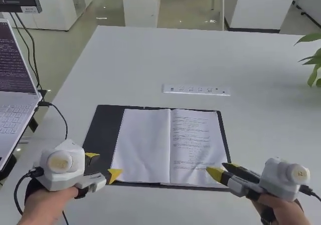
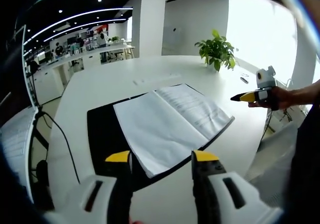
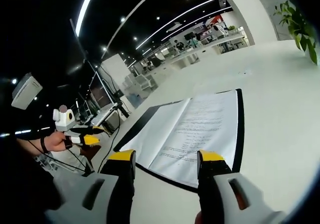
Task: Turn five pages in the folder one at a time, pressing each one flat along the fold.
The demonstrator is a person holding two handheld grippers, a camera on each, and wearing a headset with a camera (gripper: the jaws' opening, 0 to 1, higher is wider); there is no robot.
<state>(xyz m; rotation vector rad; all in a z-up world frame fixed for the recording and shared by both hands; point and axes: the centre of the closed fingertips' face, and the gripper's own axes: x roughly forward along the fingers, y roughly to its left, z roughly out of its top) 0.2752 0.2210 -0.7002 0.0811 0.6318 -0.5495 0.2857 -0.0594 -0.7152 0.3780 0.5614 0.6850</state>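
The black folder (image 1: pixel 103 130), opened flat with a blank white page (image 1: pixel 143 145) on the left and a printed page (image 1: pixel 195 145) on the right, is lying near the middle of the white surface (image 1: pixel 150 59). The left yellow-tipped tool (image 1: pixel 103 166) is being held at the folder's near left corner, its jaws standing apart and gripping nothing. The right yellow-tipped tool (image 1: pixel 222 169) is being held at the near right corner, its jaws likewise released. A white power strip (image 1: pixel 196 89) is lying just beyond the folder, and an open laptop (image 1: pixel 12 94) is sitting at the far left.
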